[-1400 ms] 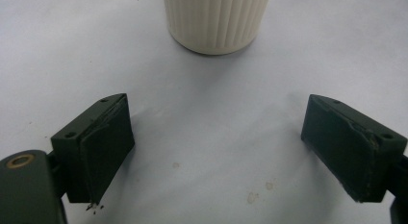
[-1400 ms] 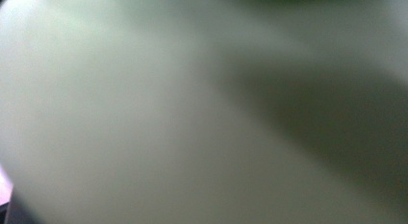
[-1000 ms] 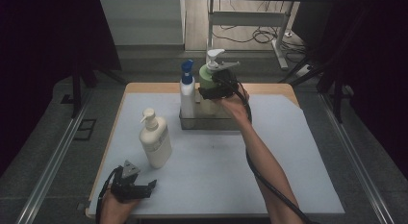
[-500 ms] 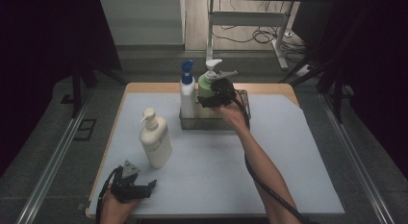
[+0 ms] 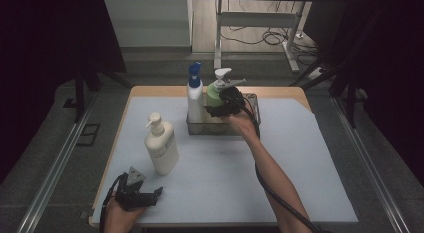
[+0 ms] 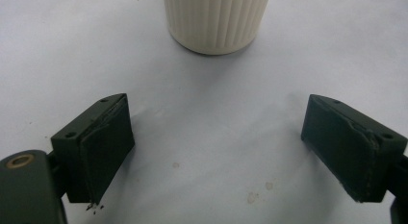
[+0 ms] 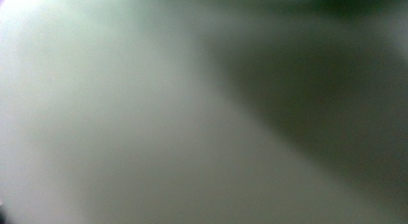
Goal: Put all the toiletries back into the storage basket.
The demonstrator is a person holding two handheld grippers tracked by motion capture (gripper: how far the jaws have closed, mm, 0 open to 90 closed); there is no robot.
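Note:
A green pump bottle [image 5: 215, 90] with a white pump head sits low in the grey basket [image 5: 253, 114] at the back of the table. My right gripper [image 5: 220, 106] is shut on its side. In the right gripper view the green bottle [image 7: 120, 128] is a close blur. A white bottle with a blue cap [image 5: 194, 100] stands at the basket's left end. A cream pump bottle [image 5: 161, 147] stands upright on the mat at front left. My left gripper [image 5: 150, 195] rests near the front edge, open, with the cream bottle's ribbed base [image 6: 216, 22] ahead of its wide-apart jaws [image 6: 221, 147].
A pale blue mat [image 5: 305, 168] covers the wooden table. The person's right forearm [image 5: 270, 173] crosses the mat's middle, with a black cable along it. Metal rails run along both sides of the table, and a stand with cables is behind it.
My right gripper has sunk with the green bottle, from above the basket down into it. The left gripper and the cream bottle have stayed put.

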